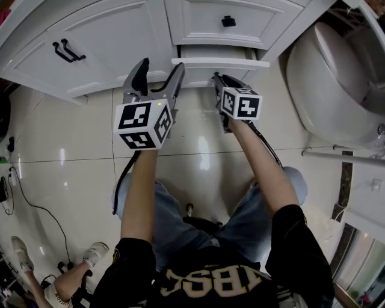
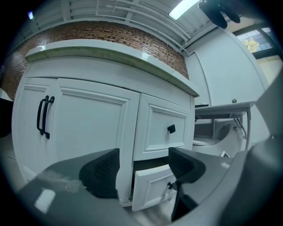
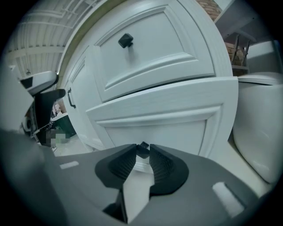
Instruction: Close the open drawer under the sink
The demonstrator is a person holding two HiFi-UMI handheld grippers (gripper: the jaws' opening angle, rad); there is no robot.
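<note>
The white vanity's lower drawer point(image 1: 207, 74) stands a little way out from the cabinet under the closed upper drawer point(image 1: 225, 18). My right gripper point(image 1: 215, 78) is at the drawer's front. In the right gripper view its jaws are shut on the drawer's small black knob point(image 3: 142, 148), with the drawer panel point(image 3: 168, 117) filling the view just behind. My left gripper point(image 1: 160, 66) hangs open in front of the cabinet to the left of the drawer, holding nothing. Between its jaws point(image 2: 143, 170) I see the open drawer point(image 2: 152, 187) from the side.
A white toilet point(image 1: 328, 75) stands close to the right of the vanity. Cabinet doors with black handles point(image 1: 64, 51) are on the left. Below are a glossy tiled floor point(image 1: 66, 144), cables point(image 1: 27, 198) at the far left and another person's shoe point(image 1: 94, 252).
</note>
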